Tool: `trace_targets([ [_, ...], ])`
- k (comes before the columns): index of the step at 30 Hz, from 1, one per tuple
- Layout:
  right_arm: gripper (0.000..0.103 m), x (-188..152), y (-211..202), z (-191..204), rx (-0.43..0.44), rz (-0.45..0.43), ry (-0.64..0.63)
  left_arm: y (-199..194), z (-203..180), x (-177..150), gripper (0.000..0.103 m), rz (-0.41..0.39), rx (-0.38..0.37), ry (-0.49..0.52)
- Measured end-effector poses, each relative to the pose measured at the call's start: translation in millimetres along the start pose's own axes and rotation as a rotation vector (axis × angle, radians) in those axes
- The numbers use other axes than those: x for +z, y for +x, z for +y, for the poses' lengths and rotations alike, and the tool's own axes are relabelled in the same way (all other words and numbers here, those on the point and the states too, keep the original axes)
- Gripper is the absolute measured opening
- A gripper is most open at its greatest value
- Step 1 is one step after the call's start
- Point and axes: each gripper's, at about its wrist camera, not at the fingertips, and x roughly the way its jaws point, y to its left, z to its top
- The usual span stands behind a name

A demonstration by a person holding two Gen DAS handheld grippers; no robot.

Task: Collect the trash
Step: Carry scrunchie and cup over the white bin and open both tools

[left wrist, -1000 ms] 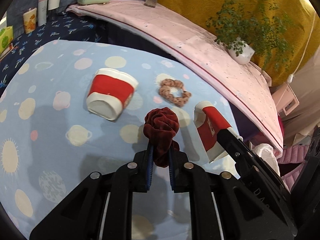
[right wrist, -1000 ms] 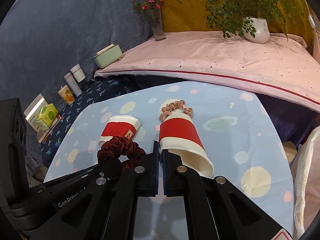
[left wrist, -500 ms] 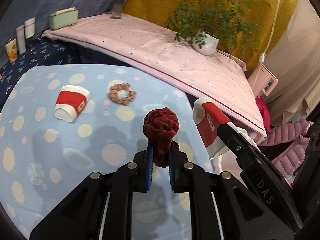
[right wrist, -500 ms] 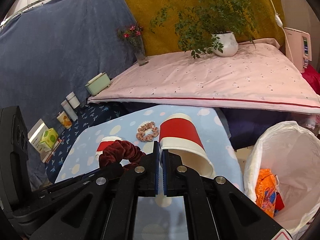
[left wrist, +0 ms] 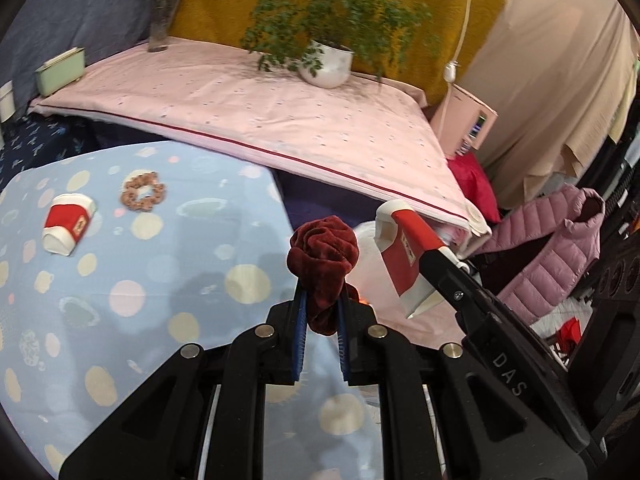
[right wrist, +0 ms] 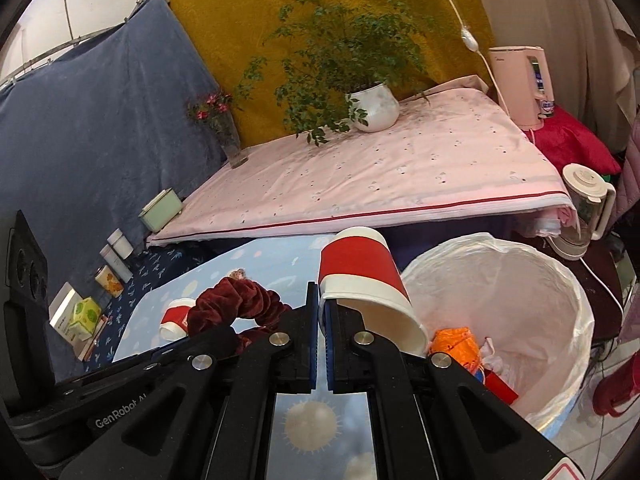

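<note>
My left gripper (left wrist: 320,312) is shut on a dark red velvet scrunchie (left wrist: 323,256), held above the right edge of the blue spotted table (left wrist: 132,280). My right gripper (right wrist: 322,304) is shut on the rim of a red and white paper cup (right wrist: 362,276), held beside and above the white-lined trash bin (right wrist: 520,292). That cup also shows in the left wrist view (left wrist: 404,256). The scrunchie shows in the right wrist view (right wrist: 236,304). A second red and white cup (left wrist: 68,224) lies on its side on the table next to a pink scrunchie (left wrist: 143,191).
The bin holds an orange wrapper (right wrist: 456,346) and other scraps. A pink-covered bench (left wrist: 260,120) with a potted plant (left wrist: 326,64) runs behind the table. A kettle (right wrist: 584,208), a pink appliance (right wrist: 524,84) and a pink jacket (left wrist: 556,252) are at the right.
Both grippers have swung to the right and away from the table with their loads. The trash bin has come into view under the right gripper's cup. The table cup and pink scrunchie look farther off.
</note>
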Motion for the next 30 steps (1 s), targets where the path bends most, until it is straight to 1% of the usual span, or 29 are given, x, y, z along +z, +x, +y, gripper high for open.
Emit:
trace_targets([
  [7,0.003,-3,-17,-39,-0.049,-0.015,0.051,22,-33,-3,0.013,0.058,-0.068,0.028],
  [10,0.003,-5,-20,-55,-0.066,-0.014,0.077,34,-43,-4,0.014,0.088,-0.093,0.03],
  [12,0.003,-7,-21,-65,-0.074,-0.011,0.095,40,-48,-5,0.015,0.094,-0.105,0.031],
  [13,0.003,-8,-21,-69,-0.079,-0.01,0.101,42,-50,-6,0.017,0.094,-0.103,0.027],
  [14,0.003,-10,-21,-71,-0.082,-0.008,0.105,43,-50,-6,0.025,0.091,-0.098,0.023],
  [16,0.003,-11,-20,-75,-0.087,-0.003,0.111,45,-51,-6,0.037,0.083,-0.085,0.021],
  [19,0.003,-10,-18,-78,-0.091,0.0,0.115,46,-50,-7,0.041,0.076,-0.068,0.023],
  [20,0.005,-11,-18,-79,-0.093,0.002,0.117,46,-50,-7,0.041,0.073,-0.056,0.023],
  [21,0.01,-11,-17,-80,-0.092,0.004,0.12,45,-49,-7,0.041,0.07,-0.048,0.024],
  [22,0.011,-11,-16,-80,-0.093,0.005,0.124,45,-48,-6,0.042,0.067,-0.04,0.025],
  [30,0.011,-14,-14,-79,-0.097,0.01,0.124,38,-37,-7,0.05,0.038,0.015,0.013],
])
